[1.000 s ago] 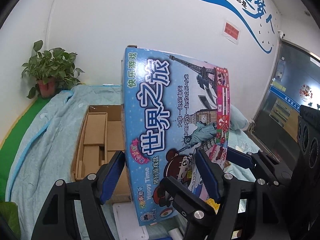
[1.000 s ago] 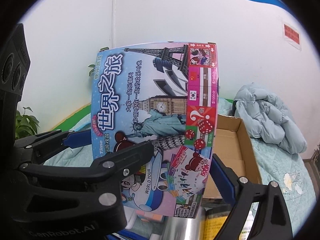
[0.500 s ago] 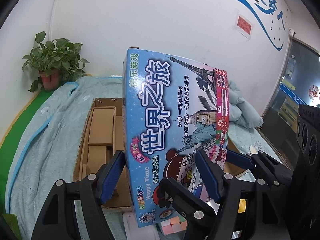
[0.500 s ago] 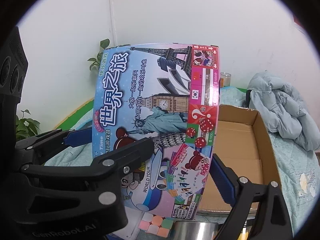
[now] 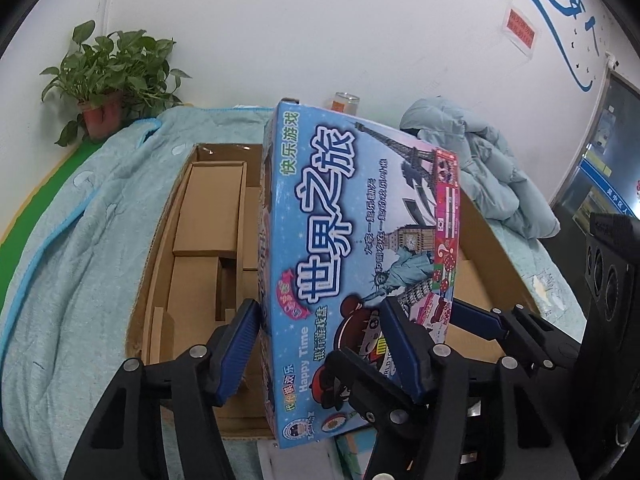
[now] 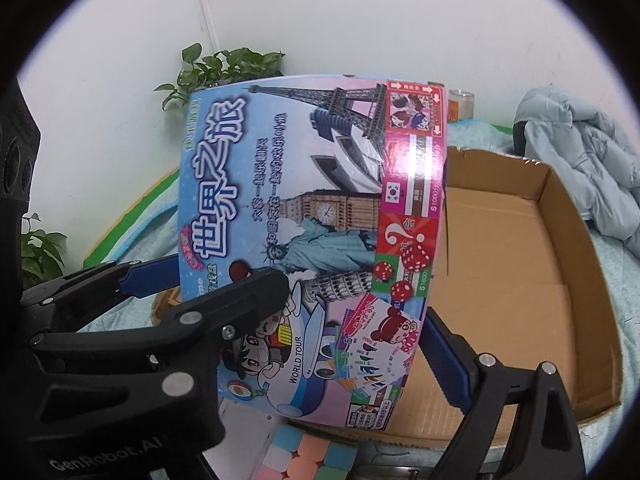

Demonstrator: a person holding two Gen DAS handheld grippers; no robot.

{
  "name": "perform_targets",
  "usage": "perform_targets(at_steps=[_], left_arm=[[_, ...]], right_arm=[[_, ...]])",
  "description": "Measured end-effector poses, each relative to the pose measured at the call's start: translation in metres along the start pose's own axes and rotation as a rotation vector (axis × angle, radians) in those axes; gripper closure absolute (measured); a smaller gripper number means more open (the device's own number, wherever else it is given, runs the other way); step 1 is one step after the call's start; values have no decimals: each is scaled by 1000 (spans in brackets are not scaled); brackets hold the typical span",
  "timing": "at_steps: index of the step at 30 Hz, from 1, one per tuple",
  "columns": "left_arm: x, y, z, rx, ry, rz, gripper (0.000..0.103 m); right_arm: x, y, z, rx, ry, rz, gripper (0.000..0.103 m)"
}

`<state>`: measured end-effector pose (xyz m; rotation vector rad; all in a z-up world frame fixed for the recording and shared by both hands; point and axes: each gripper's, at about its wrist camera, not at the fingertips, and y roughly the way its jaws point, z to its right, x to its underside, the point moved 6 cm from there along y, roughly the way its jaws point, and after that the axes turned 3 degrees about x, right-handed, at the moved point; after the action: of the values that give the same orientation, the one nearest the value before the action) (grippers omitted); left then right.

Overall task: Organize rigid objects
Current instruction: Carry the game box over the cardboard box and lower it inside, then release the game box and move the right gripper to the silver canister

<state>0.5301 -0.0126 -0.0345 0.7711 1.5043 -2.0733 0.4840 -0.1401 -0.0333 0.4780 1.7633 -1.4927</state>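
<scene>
Holding game box [image 5: 352, 272] upright, tilted, over open carton [image 5: 160, 280] on blue quilt [image 5: 80, 240]. Left gripper [image 5: 324, 344] clamping box's near left end, jaws just closing further, pads pressing both faces. Right gripper [image 6: 352, 320] clamping near right end, jaws wide, gripping across box. Box's bottom edge hanging just above carton's near wall. Carton dividers [image 5: 208, 208] showing at left; right half bare. Lying at near edge: pastel cube [image 6: 304, 456]. Sitting far off: plant [image 5: 108, 80], jar [image 5: 344, 104], jacket [image 5: 480, 160].
</scene>
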Motion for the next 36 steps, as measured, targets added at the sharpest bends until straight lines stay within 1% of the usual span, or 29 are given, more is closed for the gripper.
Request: perform_targets(at_steps=[3,5,8,14,17,20,22,24,25,26,28,30,31,32,33,34,35,36], left_arm=[[4,15,-5,-11,-3,-26,47],[6,24,-9,-21,-3,-45,51],[11,36,-15,-27,-21,-78,51],[22,51,-27,-29,-61,-135,53],[24,46,-32,-9,-76,-130,53],[26,29,-37,13,-81,-98,53],[26,18,-42,6,-86,-80,53],[28,9,-47,-5,-92,-70,53],[28,6,-49,-9,-93,-67,53],[29,3,-51,-13,-94,-63,53],[33,-3,-53,-26,-91,-53,53],[36,-13,-53,-39,-81,-24,50],[35,-20,-53,-48,-79,7,44],[35,-30,-53,-70,-69,45,32],[34,-39,-53,-99,-60,78,24],[33,-47,-52,-123,-56,115,6],[33,-56,-53,-141,-57,155,1],[33,-69,-53,-151,-62,209,1]], right_arm=[[3,8,2,-2,8,-23,10],[8,15,4,-4,20,-50,10],[10,23,6,-1,31,-92,10],[18,36,5,1,8,-177,10],[19,37,1,-4,-4,-191,10],[18,37,-1,-65,4,-205,10],[16,35,0,-54,2,-202,10],[16,40,1,-41,0,-219,10],[17,45,1,-49,4,-248,13],[19,49,0,-65,9,-277,19],[26,57,-1,-104,16,-333,25],[26,51,-5,-107,2,-307,25],[25,45,-6,-116,3,-292,25],[23,38,-6,-110,1,-263,25],[20,29,-4,-93,-8,-226,24],[19,18,-2,-66,-21,-186,21],[18,10,1,-39,-28,-155,20],[19,-1,6,-6,-30,-123,20]])
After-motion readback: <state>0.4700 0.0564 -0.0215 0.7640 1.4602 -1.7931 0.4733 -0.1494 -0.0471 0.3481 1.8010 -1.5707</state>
